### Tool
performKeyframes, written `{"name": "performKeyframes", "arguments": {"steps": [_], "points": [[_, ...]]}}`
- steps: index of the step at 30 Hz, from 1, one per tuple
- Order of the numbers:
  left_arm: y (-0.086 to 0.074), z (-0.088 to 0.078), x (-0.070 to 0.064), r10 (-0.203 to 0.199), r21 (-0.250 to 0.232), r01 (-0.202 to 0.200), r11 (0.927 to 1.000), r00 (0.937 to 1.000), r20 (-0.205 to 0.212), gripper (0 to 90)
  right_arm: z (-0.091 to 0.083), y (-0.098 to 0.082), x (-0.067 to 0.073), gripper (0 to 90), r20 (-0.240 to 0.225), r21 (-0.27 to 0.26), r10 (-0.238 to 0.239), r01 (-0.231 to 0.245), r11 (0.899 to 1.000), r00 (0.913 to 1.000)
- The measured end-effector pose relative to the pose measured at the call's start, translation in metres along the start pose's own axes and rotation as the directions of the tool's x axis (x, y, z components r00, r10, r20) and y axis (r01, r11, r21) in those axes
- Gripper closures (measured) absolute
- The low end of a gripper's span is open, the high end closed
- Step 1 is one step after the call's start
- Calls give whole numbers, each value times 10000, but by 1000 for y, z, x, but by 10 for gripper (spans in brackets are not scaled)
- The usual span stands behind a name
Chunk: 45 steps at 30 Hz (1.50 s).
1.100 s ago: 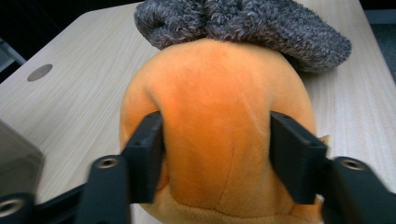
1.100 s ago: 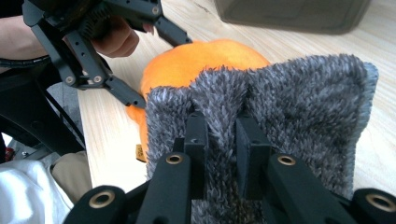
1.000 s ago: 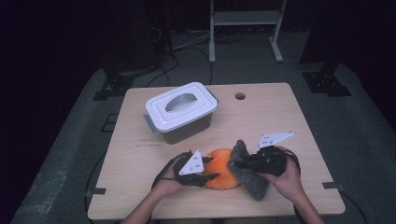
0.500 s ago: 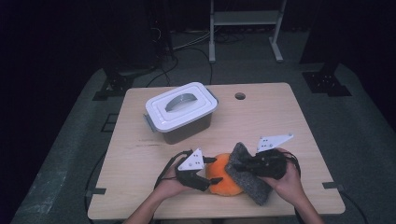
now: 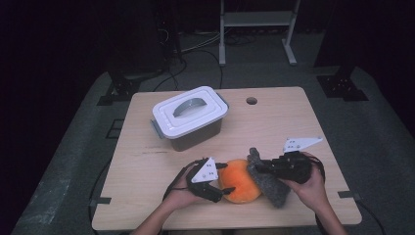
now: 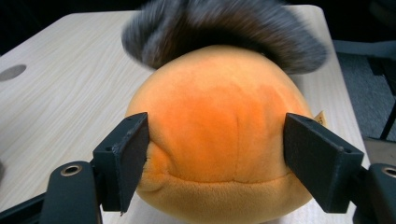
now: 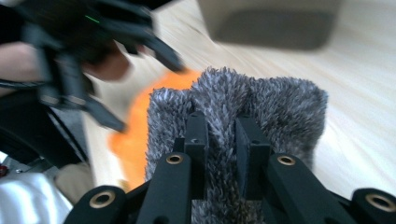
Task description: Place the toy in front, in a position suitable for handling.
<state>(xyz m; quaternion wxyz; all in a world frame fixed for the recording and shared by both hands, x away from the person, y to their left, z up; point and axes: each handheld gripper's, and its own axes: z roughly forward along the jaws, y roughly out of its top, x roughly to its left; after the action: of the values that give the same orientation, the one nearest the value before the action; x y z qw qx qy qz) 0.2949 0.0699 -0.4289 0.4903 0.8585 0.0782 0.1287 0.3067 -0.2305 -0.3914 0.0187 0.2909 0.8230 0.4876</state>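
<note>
Left gripper: jaws apart, one on each side of the orange plush. They have just been opening; the near jaw sits at the plush's flank, the far one stands just off it, so the plush lies between them, not clamped.

Right gripper: jaws pinched together on a fold of the grey cloth, pile bunched up between them.

Plush sits on the worktop at the near edge, between the two hands. Cloth touches its right side and drapes down toward the near right; from the left gripper view it looks to lie over the plush's far top, though blurred.

Step in hand, as I judge it: the left gripper is letting go of the plush while the right takes the cloth, either to wipe or to pull it off; I cannot tell which. Next move calls for the left jaws to clear the plush sideways without dragging it, and the right to keep its pinch, since a thin fold may slip.

Box, far left of the plush, well apart. White lid on, handle flat. Contents hidden.
</note>
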Motion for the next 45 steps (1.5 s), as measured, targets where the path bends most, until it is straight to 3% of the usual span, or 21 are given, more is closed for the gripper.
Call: {"name": "performKeyframes", "arguments": {"steps": [3, 7, 10, 13, 17, 20, 24, 30, 33, 36, 42, 45], "points": [[-1, 2, 2, -188, 161, 191, 9997, 9996, -201, 244, 4, 9, 18, 762, -410, -82, -585, 582, 9983, 9974], [-3, 0, 5, -452, 267, 461, 9986, 9984, -349, 247, 21, 7, 26, 761, -491, 655, -1018, 1049, 9923, 9936], [-3, 1, 5, -522, 190, 529, 9984, 9980, -367, 247, 23, 2, 18, 762, -520, 695, -838, 873, 9938, 9951], [-5, 0, 6, -466, 140, 469, 9988, 9987, -213, 243, 12, -5, 4, 762, -7, 672, -471, 470, 9966, 9989], [-4, -2, 6, -338, -168, 340, 9993, 9994, 91, 187, 7, -13, -7, 762, 68, 632, -36, 32, 9980, 10000], [-4, -4, 4, -256, -293, 265, 9992, 9993, 286, 127, 7, -13, -8, 762, 160, 665, -3, -8, 9978, 9999], [-5, -3, 3, -129, -77, 131, 9999, 9994, 314, 139, 7, -11, -7, 762, 93, 635, 69, -75, 9980, 9999], [-3, 3, 3, -306, -228, 307, 9993, 9995, 29, 173, 6, 11, 21, 763, -32, 312, -800, 800, 9963, 9968], [-4, 3, 2, -301, -76, 301, 9995, 9995, -82, 174, 20, 15, 36, 762, -273, 647, -1323, 1339, 9889, 9908], [-5, 3, 4, -393, 88, 394, 9992, 9992, -80, 174, 33, 13, 41, 760, -350, 1168, -1681, 1711, 9783, 9852], [-8, 3, 6, -551, 14, 551, 9985, 9985, -56, 173, 25, 2, 36, 760, -341, 1363, -1643, 1674, 9764, 9858], [-8, 3, 6, -519, -89, 519, 9986, 9987, -7, 173, 16, -8, 30, 761, -341, 1408, -1243, 1279, 9817, 9917]]}}
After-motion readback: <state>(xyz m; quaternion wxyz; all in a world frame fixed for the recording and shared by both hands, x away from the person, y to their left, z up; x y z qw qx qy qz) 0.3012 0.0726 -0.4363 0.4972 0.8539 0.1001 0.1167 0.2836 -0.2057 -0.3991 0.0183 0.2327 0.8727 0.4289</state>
